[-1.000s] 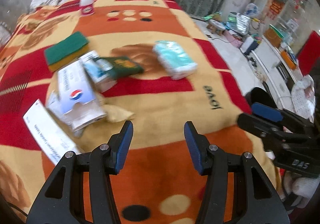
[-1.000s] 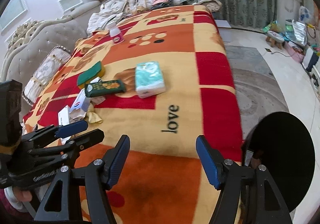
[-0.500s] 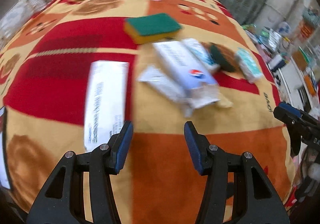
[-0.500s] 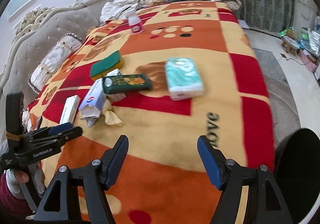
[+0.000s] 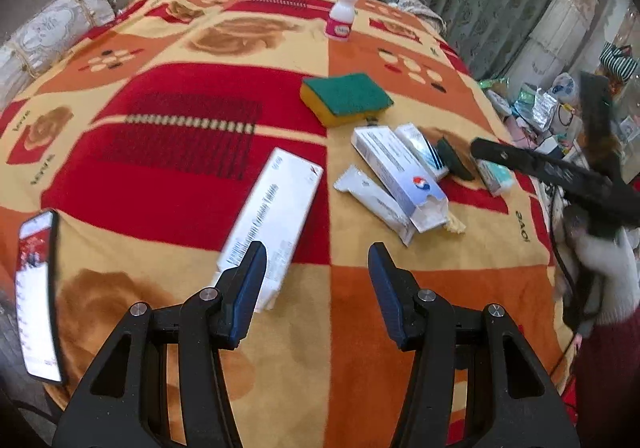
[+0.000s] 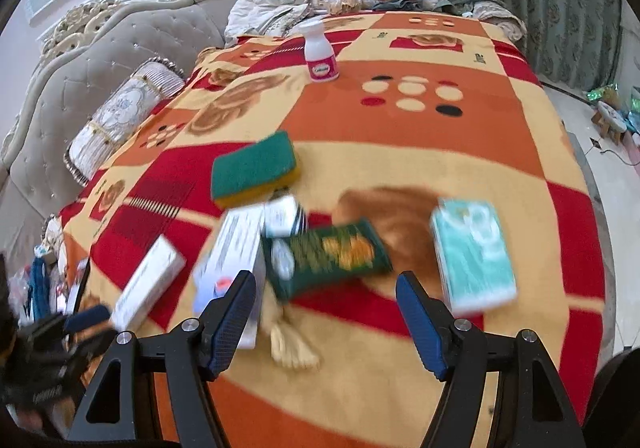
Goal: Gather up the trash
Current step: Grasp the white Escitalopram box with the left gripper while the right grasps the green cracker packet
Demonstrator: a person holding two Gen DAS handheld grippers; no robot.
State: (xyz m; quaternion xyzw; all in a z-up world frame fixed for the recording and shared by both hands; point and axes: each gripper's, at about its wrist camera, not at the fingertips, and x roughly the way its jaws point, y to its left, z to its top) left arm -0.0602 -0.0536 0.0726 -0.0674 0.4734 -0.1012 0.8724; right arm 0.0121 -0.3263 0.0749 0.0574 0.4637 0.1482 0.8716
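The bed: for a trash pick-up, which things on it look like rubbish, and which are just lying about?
Likely trash:
- opened blue-and-white carton
- long white box
- white sachet
- crumpled yellowish wrapper

Probably just lying about:
- sponge
- white bottle
- tissue pack
- green packet
- phone

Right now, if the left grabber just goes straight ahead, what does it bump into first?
Probably the long white box: the left gripper is open and its left finger already overlaps that box's near end. Height above the blanket is unclear.
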